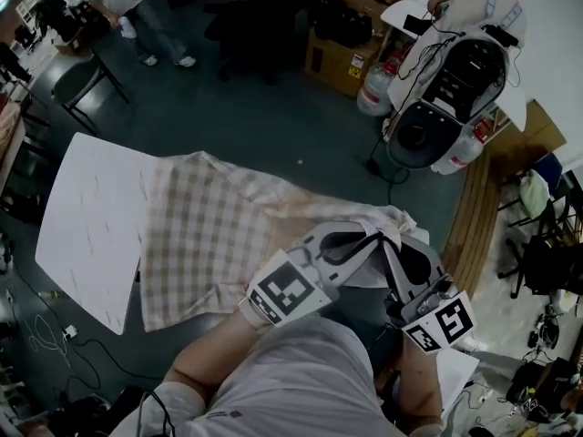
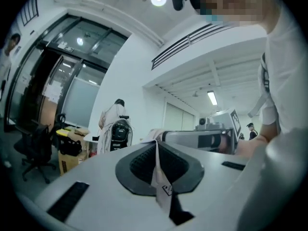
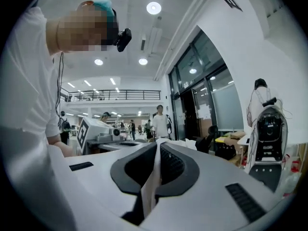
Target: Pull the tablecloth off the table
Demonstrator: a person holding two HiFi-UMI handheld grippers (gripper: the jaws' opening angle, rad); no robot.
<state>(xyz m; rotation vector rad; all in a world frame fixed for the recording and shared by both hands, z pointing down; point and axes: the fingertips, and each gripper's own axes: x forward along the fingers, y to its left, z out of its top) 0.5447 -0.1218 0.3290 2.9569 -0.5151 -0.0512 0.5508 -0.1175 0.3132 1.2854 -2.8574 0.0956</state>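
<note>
Head view: the tablecloth leaves the left end of the table bare and bunches up at the left gripper and right gripper. Only the left gripper view shows its jaws pinched on a thin fold of cloth. The right gripper view shows the same.

A: Background clutter?
B: Cardboard box top centre, water jug just beside it. Black chair top left.
A: People?
B: One in jeans top left, one in white top right, above a black-and-white machine.
</note>
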